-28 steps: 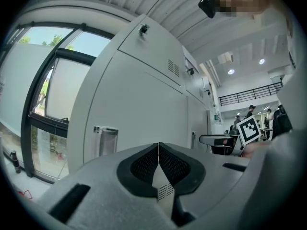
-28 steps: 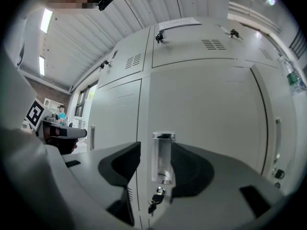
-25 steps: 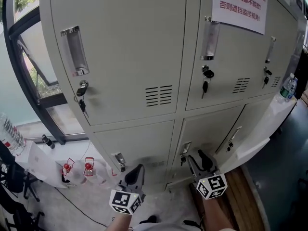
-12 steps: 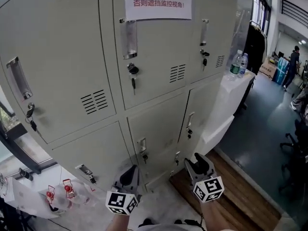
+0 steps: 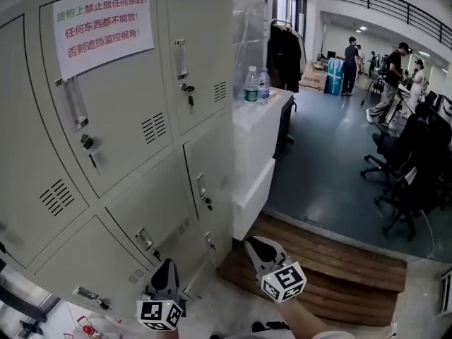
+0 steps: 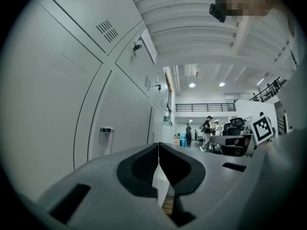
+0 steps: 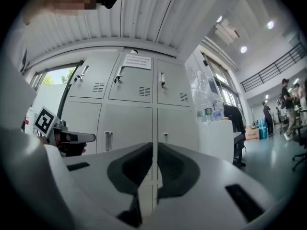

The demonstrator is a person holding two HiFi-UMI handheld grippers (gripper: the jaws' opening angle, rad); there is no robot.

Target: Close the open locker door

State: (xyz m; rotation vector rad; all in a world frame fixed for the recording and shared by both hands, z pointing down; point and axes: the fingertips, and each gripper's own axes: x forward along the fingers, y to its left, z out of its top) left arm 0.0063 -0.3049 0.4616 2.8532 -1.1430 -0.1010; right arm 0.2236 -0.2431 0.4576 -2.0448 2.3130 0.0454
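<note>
A bank of grey lockers (image 5: 141, 119) fills the left of the head view, with a paper notice (image 5: 102, 30) taped to an upper door. Every door that I can see sits flush, with keys hanging in several locks. My left gripper (image 5: 166, 272) hangs low in front of the bottom row, jaws shut and empty (image 6: 158, 145). My right gripper (image 5: 258, 246) is held low to its right, well short of the lockers (image 7: 129, 114). Its jaws (image 7: 153, 145) are closing and stand almost together, with nothing between them.
A white cabinet (image 5: 258, 140) carrying two water bottles (image 5: 256, 85) abuts the lockers' right end. A wooden platform (image 5: 318, 256) lies on the floor below it. Dark coats (image 5: 282, 55) hang behind. Office chairs (image 5: 409, 168) and standing people (image 5: 388, 76) occupy the right.
The head view has swung to the right, so the lockers have slid left and the open room has come into sight. The right gripper's jaws have gone from wide apart to nearly together.
</note>
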